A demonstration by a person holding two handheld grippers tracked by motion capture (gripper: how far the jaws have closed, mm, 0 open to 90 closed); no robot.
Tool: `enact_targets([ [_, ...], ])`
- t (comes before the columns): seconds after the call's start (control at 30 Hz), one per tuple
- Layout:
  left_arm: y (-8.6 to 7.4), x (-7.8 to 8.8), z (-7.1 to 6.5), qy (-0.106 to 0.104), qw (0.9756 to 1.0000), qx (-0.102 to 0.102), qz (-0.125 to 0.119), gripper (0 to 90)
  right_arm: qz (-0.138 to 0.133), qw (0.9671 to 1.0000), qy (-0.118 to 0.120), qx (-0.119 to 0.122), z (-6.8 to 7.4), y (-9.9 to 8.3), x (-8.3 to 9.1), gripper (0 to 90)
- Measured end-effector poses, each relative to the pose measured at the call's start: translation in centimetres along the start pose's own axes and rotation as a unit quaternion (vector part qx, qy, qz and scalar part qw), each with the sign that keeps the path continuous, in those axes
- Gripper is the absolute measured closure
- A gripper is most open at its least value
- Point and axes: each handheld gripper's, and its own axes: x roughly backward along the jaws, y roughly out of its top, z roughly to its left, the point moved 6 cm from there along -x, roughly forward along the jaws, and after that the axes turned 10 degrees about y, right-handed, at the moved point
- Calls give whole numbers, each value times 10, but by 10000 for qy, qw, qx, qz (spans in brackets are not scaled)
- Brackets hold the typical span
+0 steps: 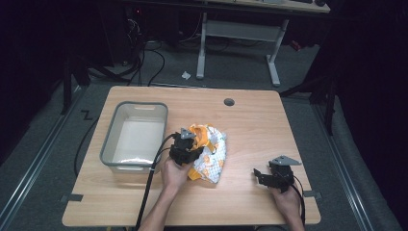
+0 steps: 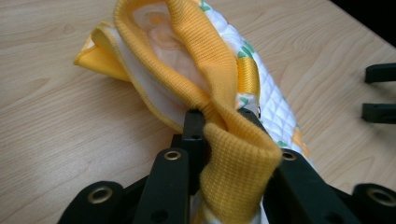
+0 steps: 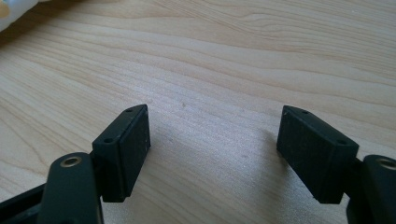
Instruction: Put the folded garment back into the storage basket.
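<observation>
Pinching the cloth's [image 2: 224, 84] yellow ribbed hem with left claw [image 2: 219, 116], probably to drag it binward [image 1: 134, 137], right claw [image 3: 212, 140] gaping empty over bench [image 3: 233, 56].

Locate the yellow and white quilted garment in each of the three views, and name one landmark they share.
High view: the garment lies crumpled at table centre, right of the grey bin, under the left hand-held gripper.
Left gripper view: it rises up the middle, its yellow ribbed band pinched between the jaws.
Right gripper view: a pale sliver at the top left corner may be its edge; I cannot tell.
Shared landmark: the wooden table.
</observation>
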Motion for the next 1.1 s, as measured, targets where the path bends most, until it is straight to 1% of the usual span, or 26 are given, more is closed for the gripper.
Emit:
enact_targets([
  [0.13,1,5,1,-12,10000,12,-36,764,0,10000,1,1,0,0,0,261],
  [0.3,4,11,1,-111,9998,76,-111,764,-1,10000,0,0,0,0,0,261],
  [0.4,7,13,0,-77,9999,-20,-91,765,-1,10000,2,-1,0,0,0,261],
  [0.53,12,18,0,-115,9998,-35,-164,765,-1,10000,3,-1,0,0,0,261],
  [0.67,15,25,1,-228,9994,65,-260,765,-2,10000,4,0,0,0,0,261],
  [0.8,18,31,4,-251,9991,136,-310,765,-3,10000,7,2,0,0,0,261],
  [0.93,21,36,5,-202,9993,38,-318,765,-3,10000,4,2,0,0,0,261],
  [1.1,25,43,5,-204,9990,36,-397,765,-6,10000,5,4,0,0,0,261],
])
